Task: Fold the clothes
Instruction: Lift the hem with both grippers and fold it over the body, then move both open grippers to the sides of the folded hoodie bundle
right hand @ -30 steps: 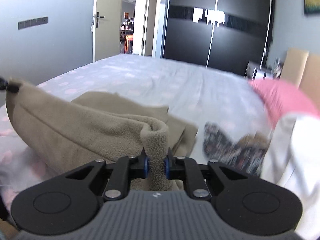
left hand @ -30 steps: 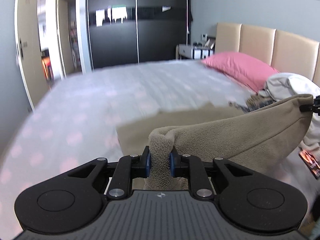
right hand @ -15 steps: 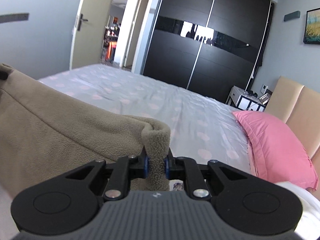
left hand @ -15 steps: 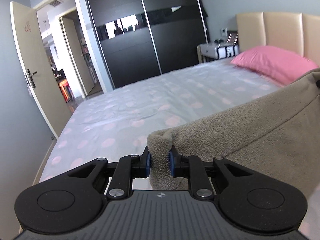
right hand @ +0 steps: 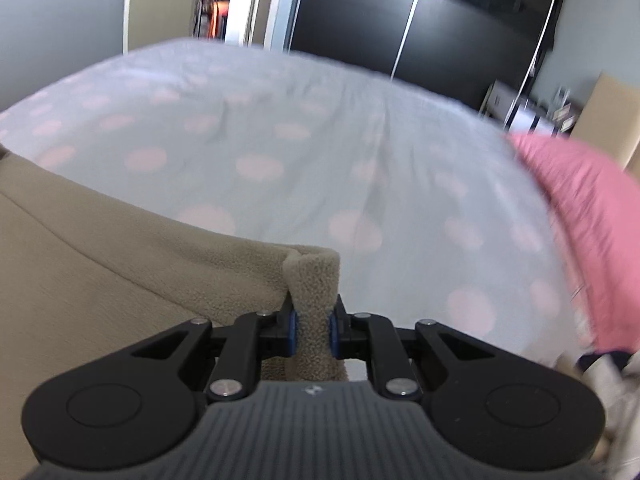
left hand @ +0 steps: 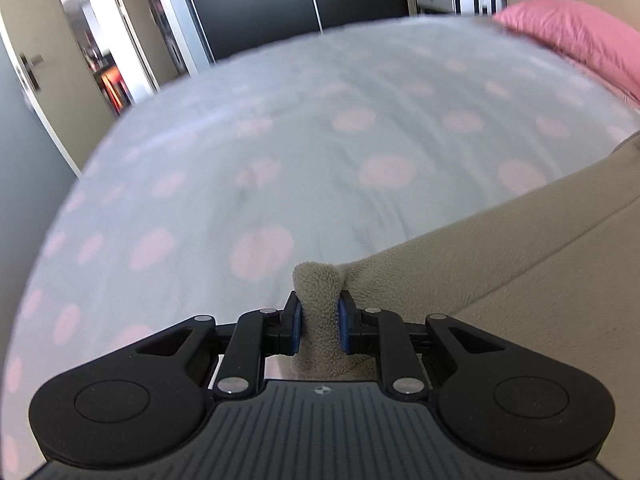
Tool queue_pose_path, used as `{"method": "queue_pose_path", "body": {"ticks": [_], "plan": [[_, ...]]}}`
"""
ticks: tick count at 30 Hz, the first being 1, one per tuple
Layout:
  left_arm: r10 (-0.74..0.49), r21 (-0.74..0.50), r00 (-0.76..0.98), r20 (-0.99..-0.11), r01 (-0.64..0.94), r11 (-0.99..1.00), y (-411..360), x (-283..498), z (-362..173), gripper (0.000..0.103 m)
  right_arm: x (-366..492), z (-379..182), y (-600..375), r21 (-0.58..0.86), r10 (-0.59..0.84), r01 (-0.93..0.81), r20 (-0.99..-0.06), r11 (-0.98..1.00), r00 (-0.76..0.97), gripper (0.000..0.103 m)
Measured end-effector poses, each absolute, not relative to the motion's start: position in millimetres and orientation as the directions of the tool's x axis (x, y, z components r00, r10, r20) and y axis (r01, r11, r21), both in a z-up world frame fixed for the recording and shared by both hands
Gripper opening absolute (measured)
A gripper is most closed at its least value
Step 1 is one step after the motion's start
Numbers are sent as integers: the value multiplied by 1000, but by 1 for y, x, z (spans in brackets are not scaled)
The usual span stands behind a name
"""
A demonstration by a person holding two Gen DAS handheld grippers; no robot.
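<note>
Pink pillow (left hand: 576,44) beyond the held fleece garment (left hand: 500,264).

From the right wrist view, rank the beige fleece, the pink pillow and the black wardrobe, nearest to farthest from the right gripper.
1. Beige fleece: clamped in the right gripper, spreading left.
2. Pink pillow: on the bed, right.
3. Black wardrobe: beyond the bed, at the back.

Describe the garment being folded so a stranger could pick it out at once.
Start at the bed with its pale, pink-dotted sheet. Above its near side a beige fleece hangs stretched between the left gripper and right gripper. It is plain and fuzzy, unlike the smooth pink pillow.
</note>
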State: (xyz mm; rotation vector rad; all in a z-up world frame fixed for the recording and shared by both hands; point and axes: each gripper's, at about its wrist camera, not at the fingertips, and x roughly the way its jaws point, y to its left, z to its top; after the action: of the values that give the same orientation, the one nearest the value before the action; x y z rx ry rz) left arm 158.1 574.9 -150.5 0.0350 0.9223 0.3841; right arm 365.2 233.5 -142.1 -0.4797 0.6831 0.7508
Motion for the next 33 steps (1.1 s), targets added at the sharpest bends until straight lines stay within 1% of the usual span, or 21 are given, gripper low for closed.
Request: {"method": "queue_pose_path", "body": {"ticks": [4, 7, 10, 11, 12, 13, 14, 15, 16, 17, 18, 21, 25, 29, 30, 32, 33], "plan": [[280, 122, 488, -827, -330, 936, 590, 166, -173, 17, 382, -169, 238, -74, 425, -742, -780, 666, 459, 16], [271, 116, 462, -844, -335, 935, 594, 170, -182, 17, 388, -182, 242, -43, 402, -733, -814, 679, 419, 16], [286, 139, 447, -847, -332, 933, 592, 174, -181, 18, 384, -172, 235, -54, 388, -711, -808, 701, 444, 16], [288, 140, 441, -850, -337, 931, 592, 174, -179, 20, 382, -167, 232, -59, 383, -703, -804, 709, 454, 17], [292, 143, 436, -851, -343, 928, 593, 175, -175, 25, 381, -163, 229, -64, 378, -695, -801, 717, 464, 18], [303, 151, 436, -847, -350, 925, 592, 174, -169, 27, 379, -158, 227, -69, 374, -686, -797, 724, 475, 23], [320, 162, 436, -841, -360, 919, 592, 173, -162, 33, 377, -154, 224, -74, 369, -678, -793, 732, 485, 28], [347, 181, 435, -831, -378, 908, 593, 171, -155, 43, 375, -150, 221, -79, 364, -669, -789, 739, 495, 37], [373, 199, 436, -819, -395, 897, 593, 165, -147, 48, 373, -145, 218, -84, 359, -660, -785, 746, 505, 37], [396, 212, 438, -807, -411, 887, 593, 159, -140, 51, 372, -141, 216, -89, 353, -652, -781, 753, 515, 37], [412, 218, 443, -796, -425, 878, 593, 151, -132, 51, 370, -137, 213, -94, 348, -643, -777, 760, 525, 38], [401, 170, 492, -773, -448, 878, 587, 121, -106, 51, 365, -124, 204, -107, 331, -615, -764, 781, 554, 38], [335, 78, 562, -756, -432, 899, 561, 86, -83, 47, 326, -101, 176, -16, 421, -644, -744, 765, 518, 38], [328, 68, 590, -738, -419, 906, 519, 58, -83, 45, 269, -97, 160, 33, 480, -676, -731, 736, 486, 39], [337, 71, 589, -734, -427, 901, 509, 50, -88, 45, 254, -99, 155, 49, 488, -671, -726, 740, 485, 41], [360, 70, 588, -725, -457, 887, 496, 32, -99, 44, 231, -111, 140, 85, 483, -629, -721, 773, 497, 50], [365, 50, 593, -718, -478, 877, 495, 21, -104, 45, 224, -120, 131, 103, 474, -601, -724, 792, 500, 57]]}}
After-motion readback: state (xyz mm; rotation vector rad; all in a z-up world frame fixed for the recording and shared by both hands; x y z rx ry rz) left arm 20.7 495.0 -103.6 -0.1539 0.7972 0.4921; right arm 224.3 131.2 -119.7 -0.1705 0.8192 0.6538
